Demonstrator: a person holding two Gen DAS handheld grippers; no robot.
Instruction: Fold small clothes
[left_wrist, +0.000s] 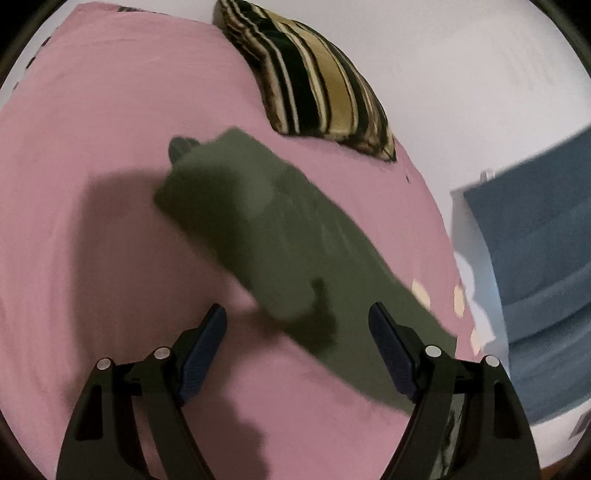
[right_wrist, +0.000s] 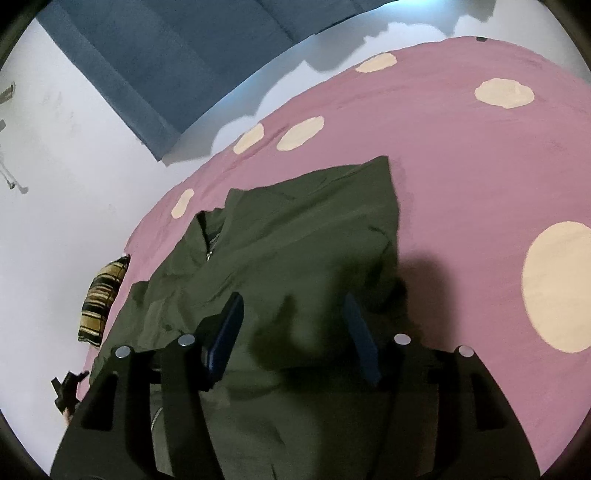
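An olive green zip jacket lies spread on the pink sheet, its zipper toward the left of the right wrist view. My right gripper hovers just over the jacket's middle, jaws open, and no cloth is pinched between the pads. In the blurred left wrist view the jacket runs diagonally from the centre to the lower right. My left gripper stands wide open above its near edge. Its left finger is over bare sheet, its right finger over the green cloth, and nothing is held.
A black and gold striped pillow lies at the far edge of the sheet, also seen small as the pillow. A blue fabric panel hangs against the white wall beside the bed. Cream dots mark the sheet.
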